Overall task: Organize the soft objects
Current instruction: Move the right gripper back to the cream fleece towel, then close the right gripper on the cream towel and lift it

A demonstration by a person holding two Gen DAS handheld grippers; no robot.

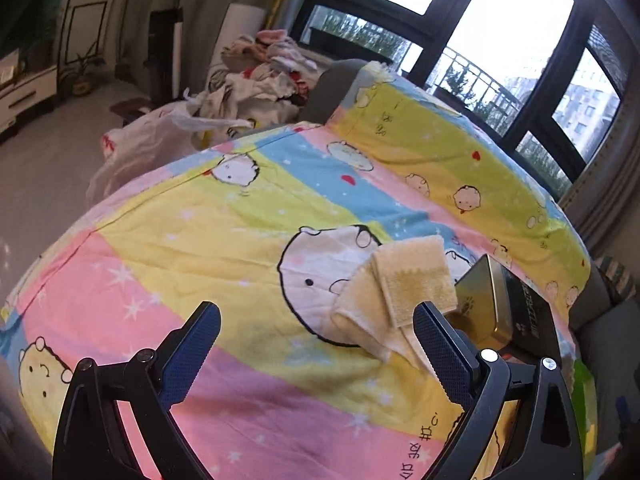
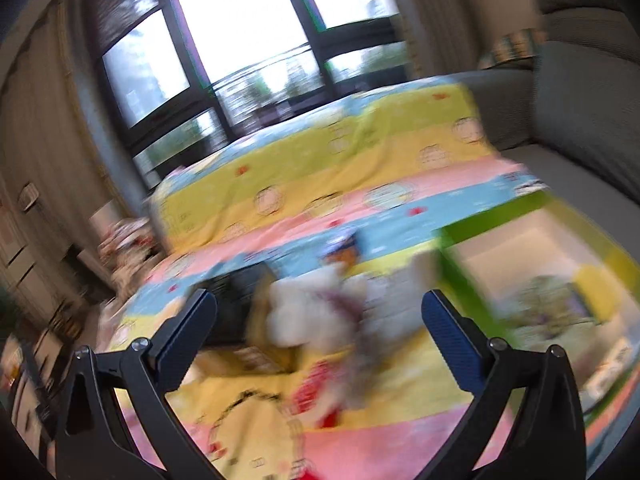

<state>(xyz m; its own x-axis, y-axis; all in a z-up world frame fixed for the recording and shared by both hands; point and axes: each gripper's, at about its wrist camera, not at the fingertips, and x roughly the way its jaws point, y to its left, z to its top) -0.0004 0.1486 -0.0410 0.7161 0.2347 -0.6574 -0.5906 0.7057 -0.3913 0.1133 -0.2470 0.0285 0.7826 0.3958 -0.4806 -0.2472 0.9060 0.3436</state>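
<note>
Where the cartoon-print cotton sheet (image 1: 224, 264) lies smooth over the bed, a folded, nubbly yellow towel (image 1: 404, 296) against a shiny gold tin (image 1: 484, 300). Left hand-held gripper (image 1: 316, 336) spread wide, empty, short of the towel. Only in the blurred right view: fluffy white plush toy (image 2: 316, 312), green-rimmed box (image 2: 472, 300), right hand-held gripper (image 2: 320, 320) wide, nothing clamped.

1. A cartoon-print quilt (image 1: 248, 248) in pink, yellow and blue bands is covering the bed.
2. A folded yellow towel (image 1: 400, 292) is lying on it.
3. A gold tin (image 1: 486, 300) is sitting just beside the towel.
4. A blurred white plush toy (image 2: 320, 312) is lying on the quilt near a green box (image 2: 532, 280).
</note>
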